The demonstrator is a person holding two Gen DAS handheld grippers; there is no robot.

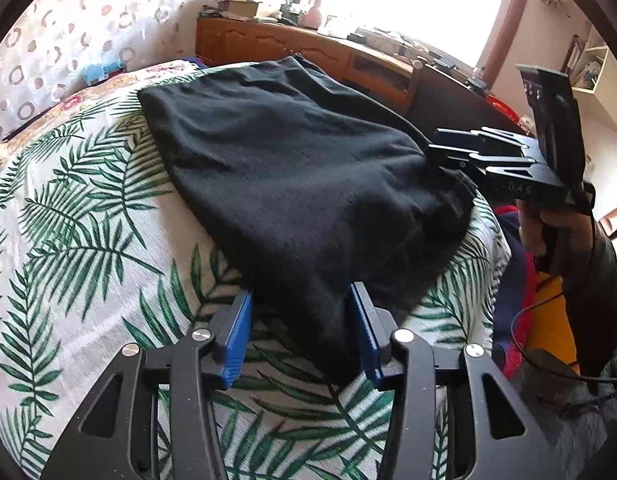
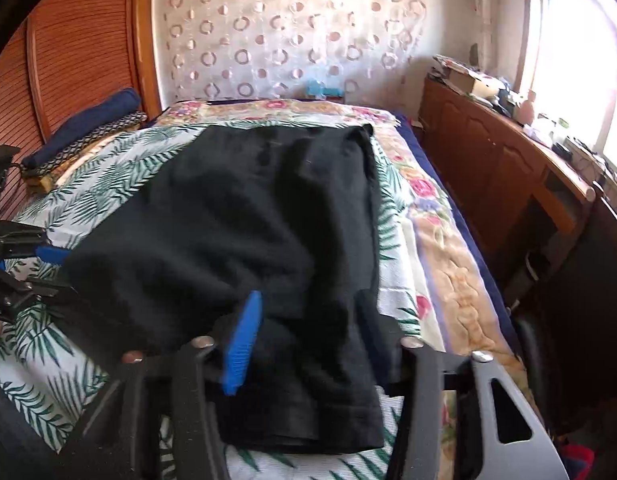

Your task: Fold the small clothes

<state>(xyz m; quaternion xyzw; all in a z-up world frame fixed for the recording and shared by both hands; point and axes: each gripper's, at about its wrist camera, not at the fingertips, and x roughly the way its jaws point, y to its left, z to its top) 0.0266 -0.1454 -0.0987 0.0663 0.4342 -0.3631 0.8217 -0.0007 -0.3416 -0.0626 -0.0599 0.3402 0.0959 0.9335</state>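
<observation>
Black garment: lying spread on the leaf-print bedcover, looking only partly folded.
Left gripper: straddling its near corner, jaws apart, not pinching.
Right gripper: straddling the hem, pads not pressing.
Remaining: folding over.

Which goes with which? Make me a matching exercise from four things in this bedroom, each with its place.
Things:
1. black garment
2. leaf-print sheet
3. wooden cabinet
4. navy roll

Places:
A. below the window
B. lying on top of the leaf print
C. beside the slatted panel
D. spread beneath the dark cloth

Pairs: 1-B, 2-D, 3-A, 4-C
</observation>
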